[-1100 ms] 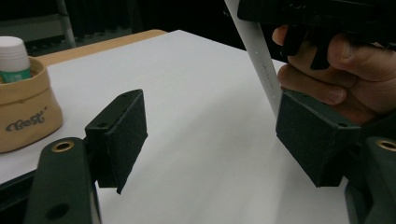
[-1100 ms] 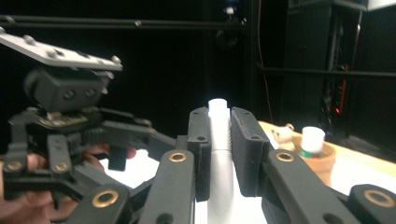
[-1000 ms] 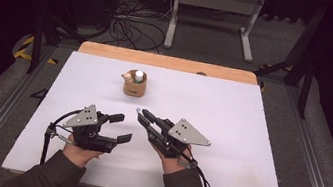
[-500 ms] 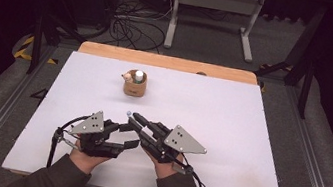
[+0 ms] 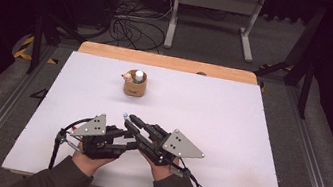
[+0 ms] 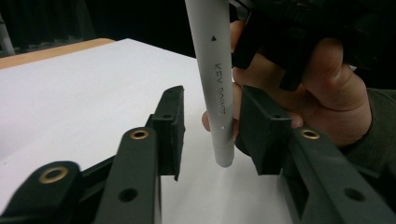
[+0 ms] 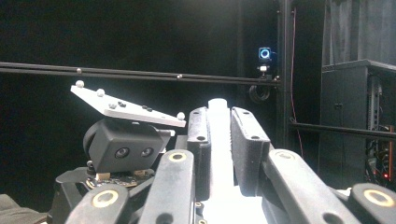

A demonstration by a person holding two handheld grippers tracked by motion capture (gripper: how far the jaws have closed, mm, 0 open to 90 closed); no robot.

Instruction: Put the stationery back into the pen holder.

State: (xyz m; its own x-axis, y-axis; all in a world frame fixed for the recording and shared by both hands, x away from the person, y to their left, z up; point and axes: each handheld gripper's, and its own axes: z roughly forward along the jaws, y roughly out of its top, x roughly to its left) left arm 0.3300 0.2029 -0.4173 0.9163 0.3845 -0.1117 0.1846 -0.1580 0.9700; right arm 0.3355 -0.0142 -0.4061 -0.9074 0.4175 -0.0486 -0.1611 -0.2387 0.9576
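Near the front edge of the bench [image 5: 229, 134], a grey-white pen [image 6: 213, 79] is held in the air between the person's two hands. The right gripper [image 7: 219, 116] is clenched on it, its pads pressed flat against the barrel on both sides. In the high view the pen's pale tip [image 5: 125, 115] pokes out past that gripper's [image 5: 134, 120] jaws, pointing toward the far left.

The left gripper [image 6: 212, 133] brackets the pen's lower end. Its jaws have just been closing, with the pen between them. The right-hand pad [image 6: 259, 135] looks to be at the barrel or just short of it; the left-hand pad [image 6: 170, 128] stands clear with bench showing in the gap, so this gripper is not yet gripping.

Toward the far edge, left of centre and well apart from the hands, stands a small wooden holder [image 5: 134, 87] with a white-capped item in it.

Judgement: the pen is already lifted and secured by one gripper. The second grip, perhaps to pull a cap or pass the pen over, is under way but incomplete. Whatever follows it remains undone.
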